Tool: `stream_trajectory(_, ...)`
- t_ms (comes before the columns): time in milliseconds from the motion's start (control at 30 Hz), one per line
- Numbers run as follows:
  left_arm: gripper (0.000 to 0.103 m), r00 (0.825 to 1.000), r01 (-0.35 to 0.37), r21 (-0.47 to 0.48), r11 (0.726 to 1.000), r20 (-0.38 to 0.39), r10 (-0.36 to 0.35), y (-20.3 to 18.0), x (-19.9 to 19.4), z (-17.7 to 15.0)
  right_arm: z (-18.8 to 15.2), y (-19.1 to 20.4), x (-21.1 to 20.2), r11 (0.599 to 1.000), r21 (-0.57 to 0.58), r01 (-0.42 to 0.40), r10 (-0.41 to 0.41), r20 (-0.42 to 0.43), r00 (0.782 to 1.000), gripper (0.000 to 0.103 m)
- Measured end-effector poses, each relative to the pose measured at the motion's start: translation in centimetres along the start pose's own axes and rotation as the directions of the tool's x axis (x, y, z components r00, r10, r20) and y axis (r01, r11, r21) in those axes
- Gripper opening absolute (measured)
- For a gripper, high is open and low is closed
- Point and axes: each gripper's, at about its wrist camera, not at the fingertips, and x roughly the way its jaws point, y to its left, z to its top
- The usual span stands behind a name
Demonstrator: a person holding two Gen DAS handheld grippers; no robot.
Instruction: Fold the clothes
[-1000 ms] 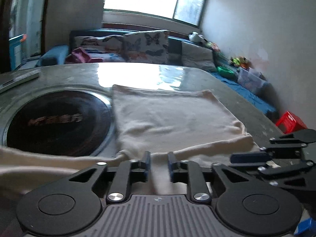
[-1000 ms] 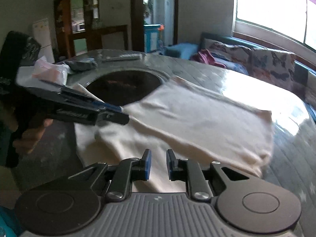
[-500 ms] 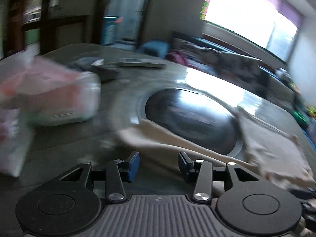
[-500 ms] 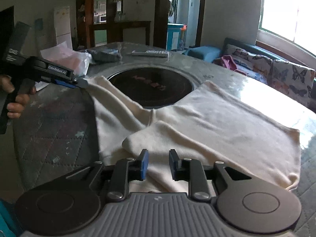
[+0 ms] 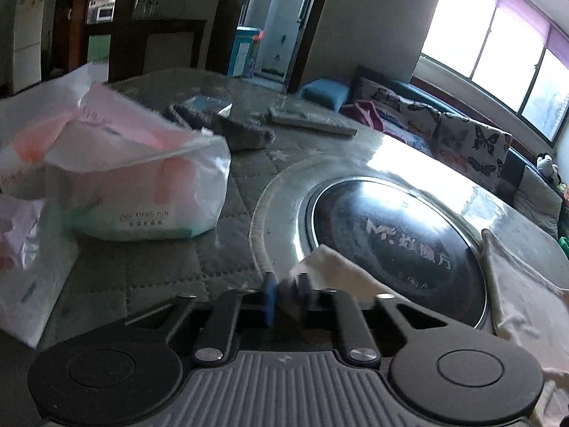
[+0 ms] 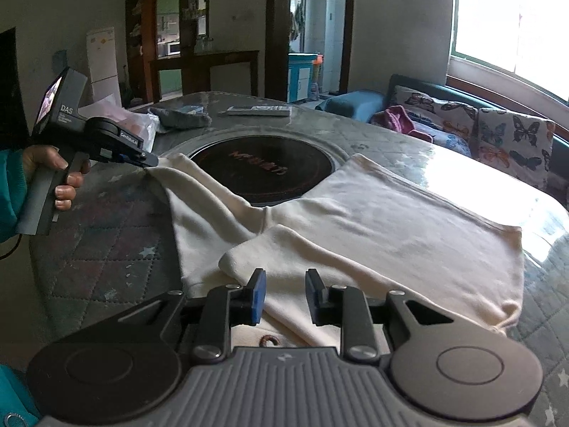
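A cream long-sleeved garment point(image 6: 391, 220) lies flat on the round table point(image 6: 106, 242); in the left wrist view its body point(image 5: 515, 284) is at the right. One sleeve point(image 6: 199, 192) is stretched out to the left past the hotplate. My left gripper point(image 6: 151, 163) is shut on that sleeve's end point(image 5: 338, 267), and cloth shows between its jaws point(image 5: 286, 295). The other sleeve point(image 6: 270, 249) lies folded over the body. My right gripper point(image 6: 285, 295) hovers low over this folded sleeve with its jaws apart and its pads not pressing the cloth.
A black round hotplate point(image 6: 263, 170) is set in the table's middle. Plastic bags point(image 5: 135, 178), a grey fuzzy item point(image 6: 181, 115) and a remote point(image 6: 259, 110) lie at the far left. A person's hand point(image 6: 60, 174) holds the left gripper. A sofa with butterfly cushions point(image 6: 512, 142) stands behind.
My left gripper swung left from the garment's near edge to the sleeve's end, opened, then shut on it. The sleeve now lies drawn out leftward. My right gripper's jaws widened slightly.
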Motion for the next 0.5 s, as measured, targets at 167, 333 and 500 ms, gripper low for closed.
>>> stream_trajectory(167,0.006,0.993,0.093,0.023,0.995,0.074,-0.095,-2.4,-2.5,1.8,-0.6,-1.2,-1.0,0.998,0.055,0.021,-0.023,0.022,1.0,0.024)
stream_trajectory(333,0.005,0.95,0.276,0.107,0.955,0.12,-0.288,-7.8,-6.5,3.5,-1.5,-2.8,-2.3,0.99,0.128,0.053,-0.06,0.049,0.997,0.024)
stream_trajectory(500,0.005,0.852,0.485,0.229,0.844,0.092,-0.515,-15.1,-10.5,2.8,-2.6,-4.7,-3.9,0.975,0.205,0.084,-0.102,0.077,0.992,0.024)
